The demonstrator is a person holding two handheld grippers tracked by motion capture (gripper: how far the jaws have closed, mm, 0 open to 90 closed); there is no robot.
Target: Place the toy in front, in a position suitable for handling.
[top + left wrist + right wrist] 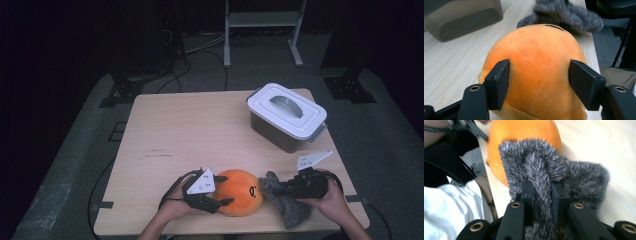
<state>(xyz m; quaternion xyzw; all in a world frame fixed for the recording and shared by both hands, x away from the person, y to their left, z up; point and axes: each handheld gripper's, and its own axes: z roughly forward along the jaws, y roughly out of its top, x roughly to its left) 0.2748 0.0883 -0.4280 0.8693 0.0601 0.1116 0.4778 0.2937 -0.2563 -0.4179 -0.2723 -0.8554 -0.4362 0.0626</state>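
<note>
Orange plush ball (pixel 240 192) sat at the table's near edge, left gripper (pixel 218 201) spread wide around it, not yet squeezing. Right gripper (pixel 274 189) was pinched on grey fuzzy toy (pixel 286 206). Lidded bin (pixel 286 116) stayed closed; nothing stowed.

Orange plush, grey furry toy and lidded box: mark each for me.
orange plush (pixel 241 192), high view, on its rounded top.
grey furry toy (pixel 541 170), right gripper view, on the fold above the jaws.
lidded box (pixel 286 111), high view, on its white lid.
</note>
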